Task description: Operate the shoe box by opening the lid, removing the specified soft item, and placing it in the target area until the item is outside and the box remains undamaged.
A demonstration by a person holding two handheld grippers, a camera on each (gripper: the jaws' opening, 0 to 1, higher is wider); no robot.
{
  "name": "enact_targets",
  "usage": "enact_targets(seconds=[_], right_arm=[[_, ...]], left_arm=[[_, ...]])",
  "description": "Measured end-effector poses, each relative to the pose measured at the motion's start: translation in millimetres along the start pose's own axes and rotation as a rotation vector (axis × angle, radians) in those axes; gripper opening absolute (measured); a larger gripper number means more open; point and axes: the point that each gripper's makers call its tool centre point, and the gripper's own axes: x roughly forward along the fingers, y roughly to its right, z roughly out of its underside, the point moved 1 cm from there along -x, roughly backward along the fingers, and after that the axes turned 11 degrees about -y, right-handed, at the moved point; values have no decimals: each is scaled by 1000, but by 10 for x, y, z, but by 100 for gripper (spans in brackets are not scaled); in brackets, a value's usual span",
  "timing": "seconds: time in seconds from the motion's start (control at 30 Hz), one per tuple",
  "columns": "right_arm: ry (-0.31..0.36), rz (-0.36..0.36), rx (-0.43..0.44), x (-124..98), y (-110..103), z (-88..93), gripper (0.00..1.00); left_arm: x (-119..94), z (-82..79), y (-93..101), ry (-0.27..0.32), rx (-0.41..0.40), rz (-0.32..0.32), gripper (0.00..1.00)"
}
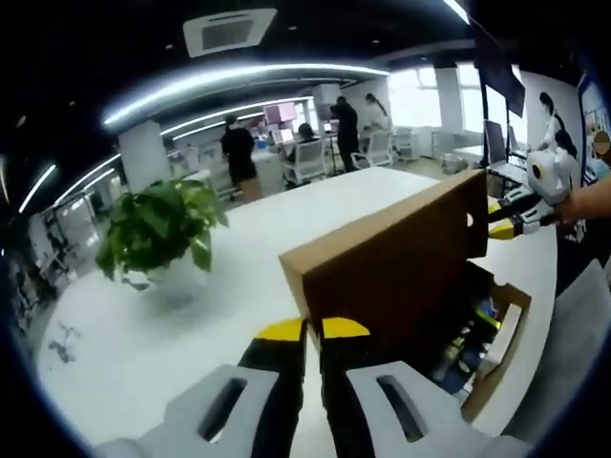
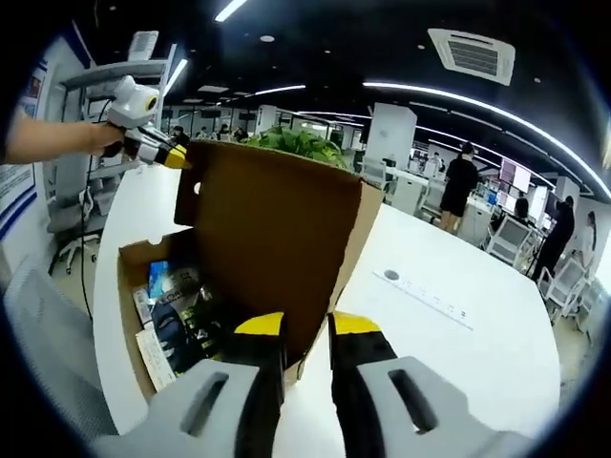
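Observation:
A brown cardboard shoe box (image 2: 129, 262) lies on the white table (image 1: 191, 343) with its lid (image 1: 401, 262) raised upright. My left gripper (image 1: 313, 329) is shut on the lid's near corner, yellow tips close together. At the lid's far end the right gripper (image 1: 498, 218) grips its edge. In the right gripper view my right gripper (image 2: 307, 324) holds the lid's (image 2: 277, 248) lower edge between its jaws, and the left gripper (image 2: 175, 157), held by a hand, pinches the far top corner. Inside the box lie dark and blue soft items (image 2: 181, 320) and a white card (image 2: 153, 358).
A potted green plant (image 1: 158, 229) stands on the table beyond the lid and peeks over it as the plant (image 2: 301, 143). Bare white tabletop (image 2: 449, 324) spreads beside the box. People, desks and office chairs (image 1: 305, 157) fill the background.

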Motion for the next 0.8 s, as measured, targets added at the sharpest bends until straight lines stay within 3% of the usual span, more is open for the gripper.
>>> enact_targets(seconds=[0.33,0.8], right_arm=[[-55,9,26,125,-4,231,5],[-77,37,96,234,53,276,2]], left_arm=[[99,-47,-44,1,-14,-2,1],[266,-116,-129,-1,-39,-3,1]])
